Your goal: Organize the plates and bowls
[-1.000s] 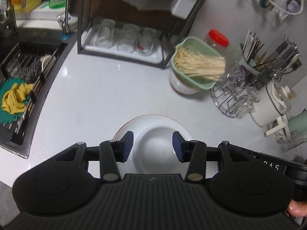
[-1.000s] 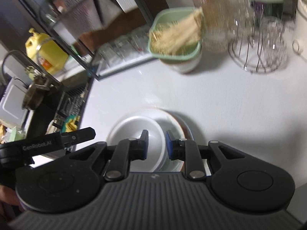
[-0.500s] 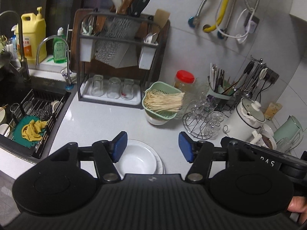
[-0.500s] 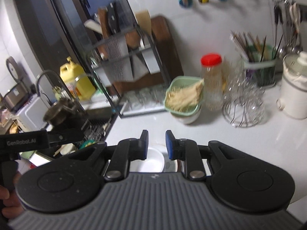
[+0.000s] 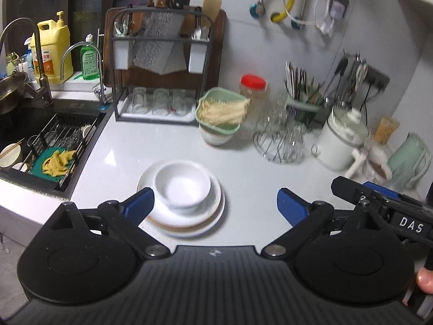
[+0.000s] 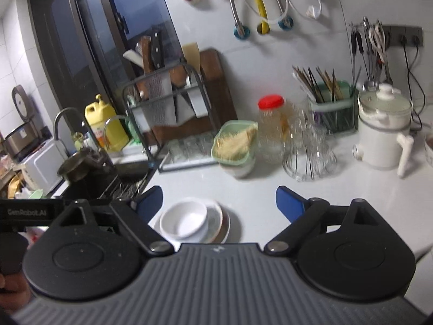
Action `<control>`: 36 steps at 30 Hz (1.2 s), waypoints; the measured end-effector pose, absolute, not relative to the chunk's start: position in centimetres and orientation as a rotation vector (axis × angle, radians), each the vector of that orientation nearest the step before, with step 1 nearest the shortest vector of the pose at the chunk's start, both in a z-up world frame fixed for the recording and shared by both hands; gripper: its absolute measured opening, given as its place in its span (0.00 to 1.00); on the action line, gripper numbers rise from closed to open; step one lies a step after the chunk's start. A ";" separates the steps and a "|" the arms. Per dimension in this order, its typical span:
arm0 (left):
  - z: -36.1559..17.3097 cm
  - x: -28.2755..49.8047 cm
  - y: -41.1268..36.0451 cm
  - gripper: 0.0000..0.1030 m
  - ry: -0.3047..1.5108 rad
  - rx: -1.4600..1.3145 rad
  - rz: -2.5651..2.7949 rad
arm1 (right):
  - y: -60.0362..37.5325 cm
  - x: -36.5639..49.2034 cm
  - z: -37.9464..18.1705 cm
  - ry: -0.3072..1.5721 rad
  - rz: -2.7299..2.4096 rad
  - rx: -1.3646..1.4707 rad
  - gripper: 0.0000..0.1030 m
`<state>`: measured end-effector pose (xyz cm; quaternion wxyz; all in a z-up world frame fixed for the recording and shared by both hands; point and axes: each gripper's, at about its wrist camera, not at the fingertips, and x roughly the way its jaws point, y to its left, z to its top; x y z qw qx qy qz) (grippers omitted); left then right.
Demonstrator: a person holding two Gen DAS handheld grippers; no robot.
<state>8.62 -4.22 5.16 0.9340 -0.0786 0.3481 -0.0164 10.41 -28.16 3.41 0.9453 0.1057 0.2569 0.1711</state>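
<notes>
The white bowl (image 5: 182, 184) sits nested on the stack of plates (image 5: 189, 216) on the white surface (image 5: 257, 189), near its front edge and right of the sink (image 5: 48, 140). Both tongs stand above and nearer than the stack, apart from it. The left tongs (image 5: 215, 203) are opening wide with nothing between the pads; the stack lies just ahead, toward the left pad. The right tongs (image 6: 219, 203) are also opening, empty, with the stack ahead and left of centre. The stack is round, so no long axis governs approach. Neither hand appears clearly nearer.
</notes>
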 end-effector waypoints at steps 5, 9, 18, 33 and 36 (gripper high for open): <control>3.6 6.4 -5.0 0.97 0.726 -0.152 -0.034 | -28.8 7.9 2.1 0.551 0.323 0.215 0.89; 2.8 5.0 -5.1 0.97 0.749 -0.152 -0.025 | -29.1 6.2 1.5 0.554 0.307 0.207 0.89; 1.7 2.4 -4.5 0.97 0.769 -0.147 0.021 | -28.9 3.9 0.4 0.561 0.308 0.192 0.89; 1.8 0.9 -5.0 0.97 0.751 -0.116 -0.001 | -28.5 2.3 -0.2 0.573 0.286 0.204 0.89; 1.8 0.8 -4.9 0.97 0.754 -0.116 -0.004 | -28.5 2.2 -0.1 0.572 0.284 0.203 0.89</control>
